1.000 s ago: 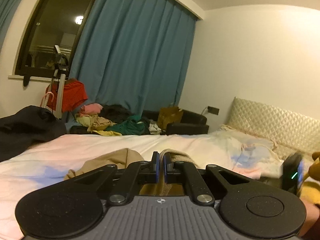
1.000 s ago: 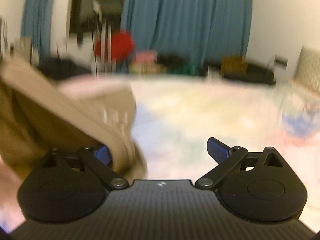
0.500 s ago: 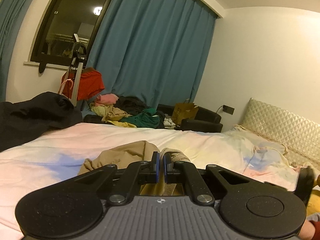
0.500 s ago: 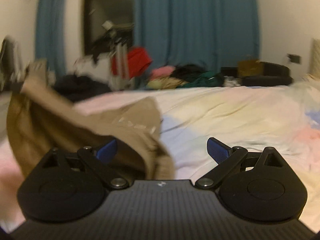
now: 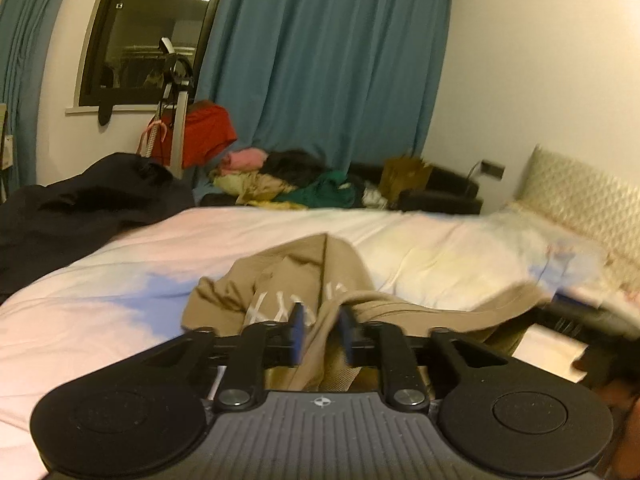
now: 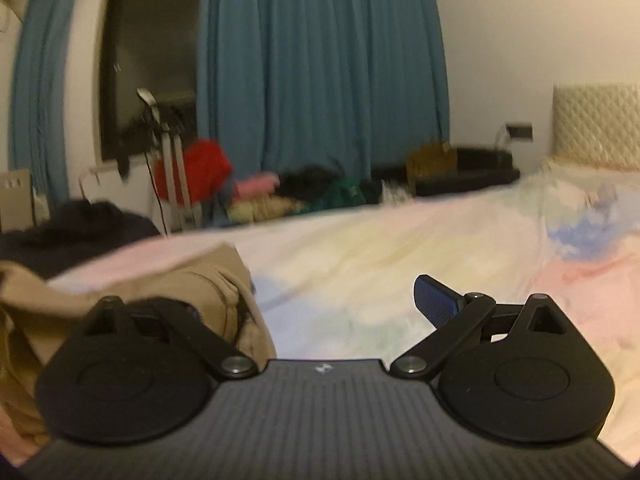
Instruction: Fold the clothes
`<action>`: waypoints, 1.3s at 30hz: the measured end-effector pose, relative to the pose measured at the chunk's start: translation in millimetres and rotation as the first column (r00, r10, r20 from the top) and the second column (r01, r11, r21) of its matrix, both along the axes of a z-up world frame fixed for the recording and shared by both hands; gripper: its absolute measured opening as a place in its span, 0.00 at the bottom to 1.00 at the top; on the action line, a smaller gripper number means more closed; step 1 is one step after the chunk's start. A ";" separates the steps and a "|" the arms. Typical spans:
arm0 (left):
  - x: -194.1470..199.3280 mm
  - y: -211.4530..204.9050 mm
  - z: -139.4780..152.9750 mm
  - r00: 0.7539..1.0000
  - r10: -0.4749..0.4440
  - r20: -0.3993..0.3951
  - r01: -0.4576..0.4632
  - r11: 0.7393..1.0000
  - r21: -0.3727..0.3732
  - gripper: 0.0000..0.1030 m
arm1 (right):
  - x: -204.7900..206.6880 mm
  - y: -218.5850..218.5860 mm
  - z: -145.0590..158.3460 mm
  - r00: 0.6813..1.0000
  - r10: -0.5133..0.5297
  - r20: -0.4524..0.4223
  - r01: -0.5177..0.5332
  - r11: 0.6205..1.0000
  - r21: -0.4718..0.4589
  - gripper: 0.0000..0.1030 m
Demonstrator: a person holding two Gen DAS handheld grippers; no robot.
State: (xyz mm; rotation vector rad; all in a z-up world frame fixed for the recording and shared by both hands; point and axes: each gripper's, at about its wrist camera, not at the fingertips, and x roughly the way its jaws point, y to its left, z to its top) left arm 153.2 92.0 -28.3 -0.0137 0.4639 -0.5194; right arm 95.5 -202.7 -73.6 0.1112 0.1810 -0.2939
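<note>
The tan garment lies crumpled on the bed, a fold running between the opening left claw. The right claw is spread, garment at nine o'clock.

The left gripper pointed toward twelve o'clock, slightly downward, jaws opening. The right gripper stood wide open, its fingers at nine and three o'clock.
</note>
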 end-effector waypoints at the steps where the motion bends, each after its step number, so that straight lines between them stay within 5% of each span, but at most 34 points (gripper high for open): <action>1: 0.0 -2.3 -1.6 1.000 0.000 -0.001 0.000 1.000 0.025 0.46 | -0.3 1.1 0.3 1.000 0.006 0.006 -0.006 1.000 -0.006 0.95; 4: -2.2 -6.7 -2.2 1.000 -0.005 0.021 0.003 0.995 0.096 0.68 | 0.6 -1.1 0.6 1.000 0.011 -0.009 -0.010 1.000 0.010 0.95; 7: -10.7 1.5 6.4 0.998 -0.030 0.060 0.025 0.997 0.078 0.89 | -2.5 -5.7 2.5 0.999 0.008 -0.032 -0.006 0.999 0.036 0.95; 12: -33.4 10.6 23.7 0.987 -0.069 0.147 0.062 0.997 0.053 0.91 | -4.4 -3.9 3.9 0.999 0.021 -0.041 -0.019 0.999 0.046 0.95; 16: -60.7 -11.6 23.9 0.955 -0.175 0.241 0.136 0.976 0.169 0.95 | -2.4 -4.1 2.9 0.998 0.041 -0.048 -0.038 0.997 0.071 0.95; 19: -71.7 -46.6 0.0 0.928 -0.252 0.273 0.143 0.921 0.363 0.97 | -1.5 -5.6 2.4 0.998 0.048 -0.051 -0.044 0.995 0.086 0.95; 22: -69.5 -81.5 -37.2 0.920 -0.262 0.290 0.050 0.816 0.576 0.97 | -1.0 -6.5 1.8 0.997 0.051 -0.054 -0.046 0.994 0.103 0.95; 25: -52.9 -106.1 -67.8 0.928 -0.131 0.349 -0.154 0.717 0.679 0.96 | -1.6 -6.9 2.5 0.997 0.054 -0.051 -0.048 0.993 0.110 0.95; 30: -37.3 -104.9 -43.2 0.879 0.160 0.449 -0.386 0.792 0.473 0.94 | -3.5 -6.8 2.6 0.998 0.046 -0.043 -0.042 0.994 0.098 0.95; 34: -45.4 -89.8 -19.9 0.805 0.352 0.478 -0.524 0.799 0.294 0.99 | -1.8 -8.5 -1.2 0.997 0.027 -0.067 -0.023 0.997 0.072 0.95; 37: -55.8 -97.2 -24.0 0.800 0.330 0.501 -0.534 0.772 0.344 1.00 | -5.8 -5.2 0.5 0.999 0.018 -0.041 -0.017 0.999 0.043 0.95; 39: -56.2 -102.5 -28.1 0.825 0.313 0.470 -0.515 0.758 0.400 1.00 | -12.1 -1.8 4.2 1.000 0.002 0.004 -0.002 1.000 0.023 0.95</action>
